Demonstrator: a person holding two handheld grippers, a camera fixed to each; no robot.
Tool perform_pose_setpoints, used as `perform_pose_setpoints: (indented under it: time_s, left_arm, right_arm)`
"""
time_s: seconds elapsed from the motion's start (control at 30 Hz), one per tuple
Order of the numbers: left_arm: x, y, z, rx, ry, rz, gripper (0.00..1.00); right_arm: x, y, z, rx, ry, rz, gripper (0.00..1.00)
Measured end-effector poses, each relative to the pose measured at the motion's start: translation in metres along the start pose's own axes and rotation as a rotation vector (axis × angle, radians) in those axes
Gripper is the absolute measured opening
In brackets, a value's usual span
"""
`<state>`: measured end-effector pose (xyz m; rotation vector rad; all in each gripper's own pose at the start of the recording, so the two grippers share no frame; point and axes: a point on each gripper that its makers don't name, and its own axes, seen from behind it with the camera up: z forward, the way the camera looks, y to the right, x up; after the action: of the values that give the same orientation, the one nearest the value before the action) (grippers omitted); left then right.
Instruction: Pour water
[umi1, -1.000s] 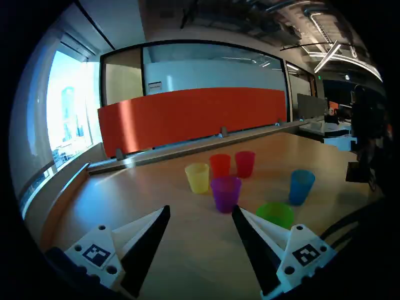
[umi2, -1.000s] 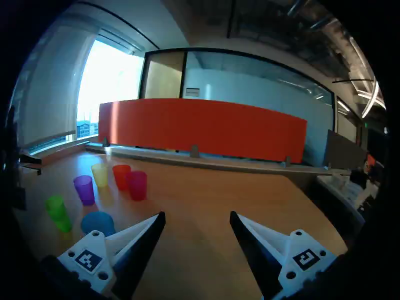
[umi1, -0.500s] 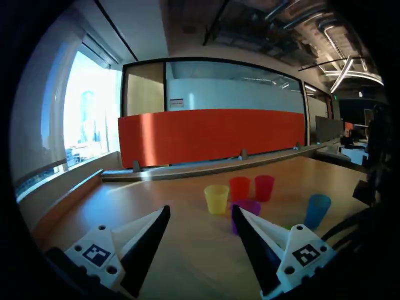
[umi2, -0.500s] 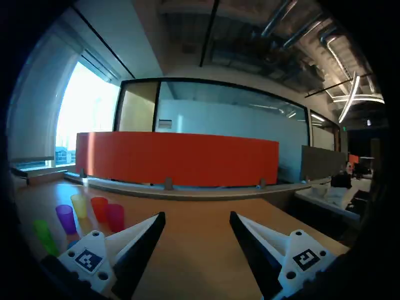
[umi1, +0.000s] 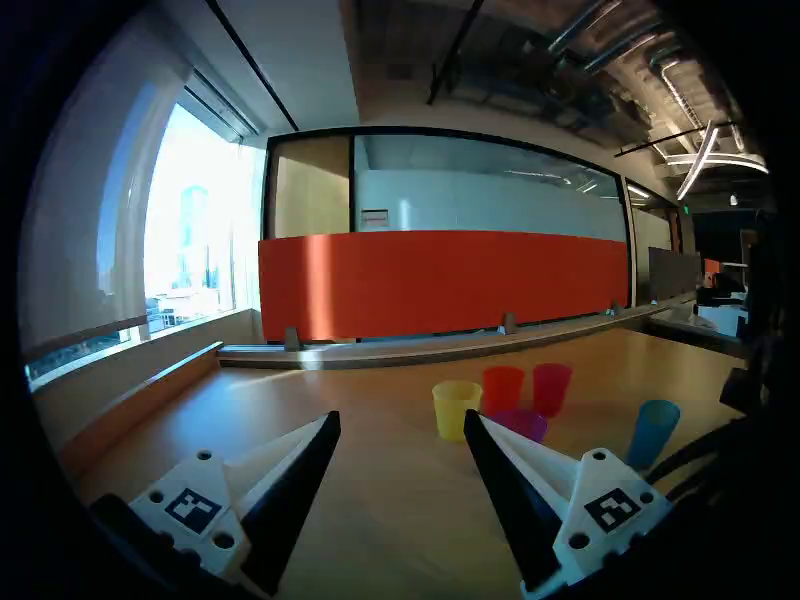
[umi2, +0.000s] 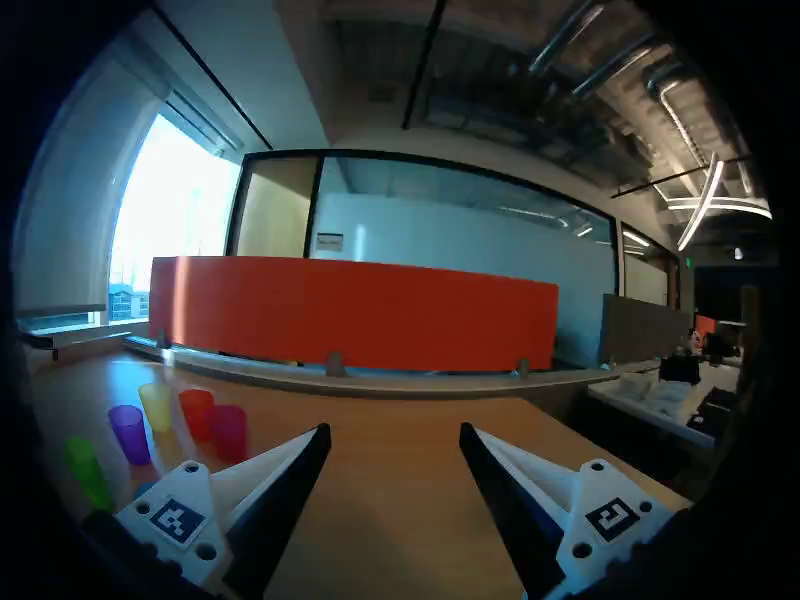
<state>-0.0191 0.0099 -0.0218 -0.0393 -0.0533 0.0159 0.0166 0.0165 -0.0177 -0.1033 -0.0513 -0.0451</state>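
Well, both my tools are empty. My left gripper (umi1: 400, 420) has its two fingers spread wide with only air between them, and my right gripper (umi2: 393, 430) is spread the same way and holds nothing.

The cups stand on the wooden table (umi1: 330, 385), all upright, so the long axis of each one goes straight up. From my left gripper they lie ahead and a little to the right. The yellow cup (umi1: 456, 408) is just beyond the tip of the right finger, and the purple cup (umi1: 527, 424) is partly hidden behind that finger. The red cup (umi1: 502, 388) and the pink cup (umi1: 551, 388) stand side by side behind them, and the blue cup (umi1: 653, 432) is further right, apart from the group. From my right gripper the group sits far off to the left, with a green cup (umi2: 88, 470) near the edge.

So I judge the left gripper is the nearer one. It needs only a small turn to the right to take a cup from the side. What is in the cups I cannot tell — I see their walls from low, not their mouths.
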Motion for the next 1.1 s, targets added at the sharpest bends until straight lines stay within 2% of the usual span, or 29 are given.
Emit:
perform_pose_setpoints:
  time_s: [0.2, 0.4, 0.73, 1.1]
  left_arm:
    - [0.004, -0.004, 0.004, 0.020, 0.029, -0.012, 0.92]
    - [0.007, -0.013, 0.010, 0.050, 0.056, -0.013, 0.92]
    - [0.011, -0.027, 0.015, 0.111, 0.099, -0.026, 0.92]
    - [0.000, -0.021, 0.024, 0.123, 0.099, -0.031, 0.92]
  right_arm:
    - [0.007, -0.006, 0.004, 0.005, 0.001, 0.017, 1.00]
    - [0.018, -0.013, 0.002, 0.006, 0.008, 0.001, 1.00]
    - [0.027, -0.005, -0.006, -0.031, 0.008, 0.029, 1.00]
    - [0.025, 0.000, -0.017, -0.060, -0.008, 0.021, 1.00]
